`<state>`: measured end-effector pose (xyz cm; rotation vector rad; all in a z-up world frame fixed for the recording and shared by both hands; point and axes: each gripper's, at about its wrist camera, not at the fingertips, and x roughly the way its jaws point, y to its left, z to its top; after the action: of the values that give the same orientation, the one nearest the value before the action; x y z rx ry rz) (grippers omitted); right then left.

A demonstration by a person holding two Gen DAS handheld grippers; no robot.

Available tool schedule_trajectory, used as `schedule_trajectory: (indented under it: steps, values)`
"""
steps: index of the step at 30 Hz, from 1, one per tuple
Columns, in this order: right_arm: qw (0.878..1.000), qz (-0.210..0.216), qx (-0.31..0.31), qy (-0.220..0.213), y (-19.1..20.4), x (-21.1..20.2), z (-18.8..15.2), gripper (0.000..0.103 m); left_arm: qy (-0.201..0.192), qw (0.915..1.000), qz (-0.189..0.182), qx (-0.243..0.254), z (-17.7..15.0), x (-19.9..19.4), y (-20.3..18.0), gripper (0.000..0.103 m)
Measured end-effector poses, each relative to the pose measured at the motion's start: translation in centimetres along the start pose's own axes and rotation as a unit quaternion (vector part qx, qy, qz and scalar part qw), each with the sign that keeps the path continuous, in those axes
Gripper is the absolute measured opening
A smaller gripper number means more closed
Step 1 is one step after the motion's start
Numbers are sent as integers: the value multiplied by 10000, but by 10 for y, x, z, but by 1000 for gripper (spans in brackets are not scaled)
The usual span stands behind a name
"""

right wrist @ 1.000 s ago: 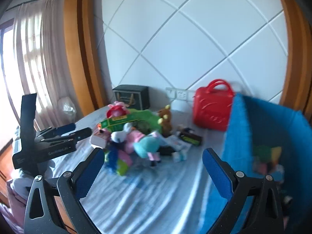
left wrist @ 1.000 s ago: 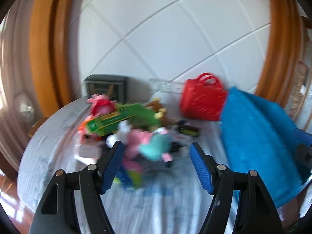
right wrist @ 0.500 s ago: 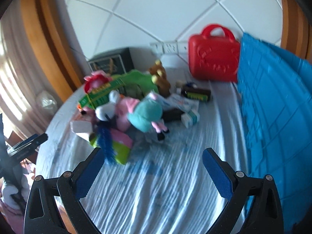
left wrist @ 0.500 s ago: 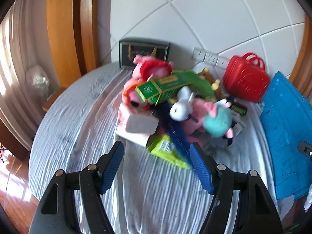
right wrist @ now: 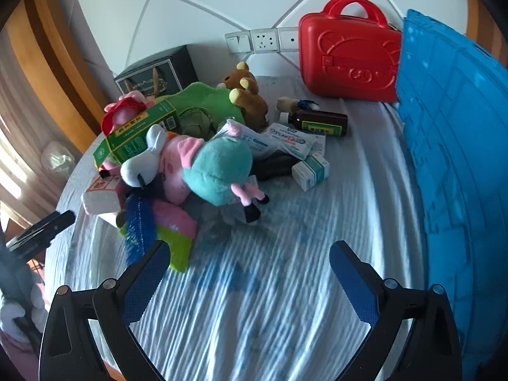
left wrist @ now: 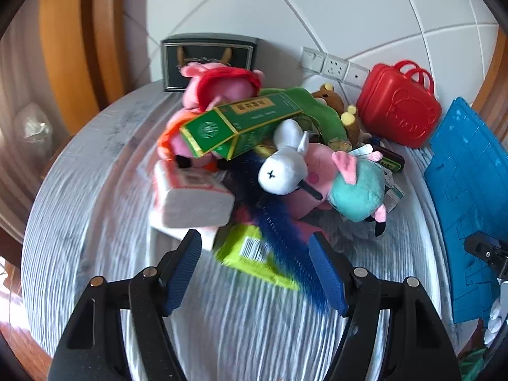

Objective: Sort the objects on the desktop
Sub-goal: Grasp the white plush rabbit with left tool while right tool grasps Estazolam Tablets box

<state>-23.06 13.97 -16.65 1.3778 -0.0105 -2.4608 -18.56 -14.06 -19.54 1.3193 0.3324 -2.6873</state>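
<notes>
Heaping mid-counter (right wrist: pixel 285 285) are two pink pig plushes (left wrist: pixel 317 171), one white rabbit (left wrist: pixel 282 171), one brown bear (right wrist: pixel 247 95), one green carton (left wrist: pixel 241 123). Only the right view shows the brown bottle (right wrist: pixel 320 122) and small box (right wrist: pixel 311 170). Left gripper (left wrist: pixel 257 270) and right gripper (right wrist: pixel 247 282) both gape, holding nothing.

Bright daylight, motion blur, fisheye-warped edges
</notes>
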Motion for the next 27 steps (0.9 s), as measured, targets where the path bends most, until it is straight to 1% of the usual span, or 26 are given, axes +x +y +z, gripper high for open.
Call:
schedule_trajectory:
  steps: [7,12,15,16,19,21,22,23,24,25,26,27]
  values:
    - [9996,-17,-25,292,3,49,28,102,352,9988,19,344,39,71,-25,69]
    - [9987,59,-146,489,10,83,46,102,486,9975,-3,516,59,108,-35,69]
    - [9987,57,-118,494,2,97,60,102,635,9961,14,614,68,132,-40,69]
    - [9989,-30,-96,464,-2,101,62,102,680,9957,15,637,69,138,-41,69]
    - [9977,-542,18,405,-30,112,67,102,827,9943,-2,673,67,158,-44,69]
    - [9958,-760,206,469,-54,122,67,102,904,9938,27,643,63,168,-44,61]
    - [9944,-852,317,531,-67,127,65,102,951,9937,34,591,60,173,-42,61]
    - [9932,-915,403,588,-79,132,63,98,957,9940,22,538,58,176,-41,60]
    - [9922,-967,465,643,-88,137,61,91,963,9942,-2,484,57,178,-39,59]
    - [9915,-976,510,698,-97,142,58,86,971,9942,-25,453,55,180,-37,59]
    - [9911,-964,535,747,-102,147,56,77,958,9944,-33,450,54,181,-37,59]
    - [9910,-945,547,780,-106,151,55,75,934,9946,-37,452,53,180,-37,59]
